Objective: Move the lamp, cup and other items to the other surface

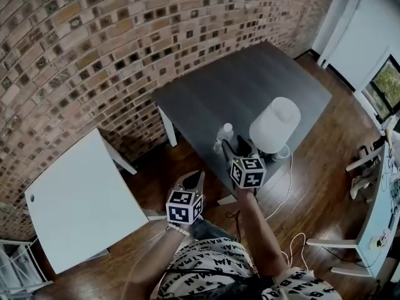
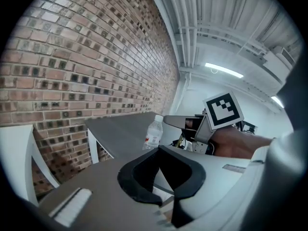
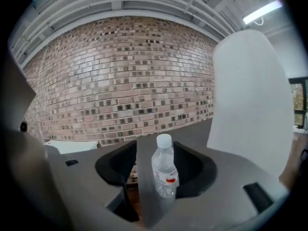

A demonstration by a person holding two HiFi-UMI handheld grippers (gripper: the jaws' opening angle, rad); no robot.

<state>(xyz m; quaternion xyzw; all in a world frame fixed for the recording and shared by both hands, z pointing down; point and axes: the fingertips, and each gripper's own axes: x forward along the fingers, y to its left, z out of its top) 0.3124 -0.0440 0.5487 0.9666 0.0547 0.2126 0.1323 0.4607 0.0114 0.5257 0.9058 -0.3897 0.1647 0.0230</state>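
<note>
Fingers (image 3: 114, 166) of right gripper (image 1: 236, 146): spread, pressing on nothing, framing the plastic bottle (image 3: 164, 170) upright on the dark bench (image 1: 250, 80), just beside the lamp (image 1: 275, 125). Fingers (image 2: 126, 176) of left gripper (image 1: 195, 179): closed, empty, short of the bench edge. Expect a light, thin-walled, slippery bottle, prone to denting. Take hold at mid-body near the label, below the cap; squeeze gently. Treat the lamp as top-heavy with a soft shade; grip at its base. Deliver to the white bench (image 1: 81, 199)
</note>
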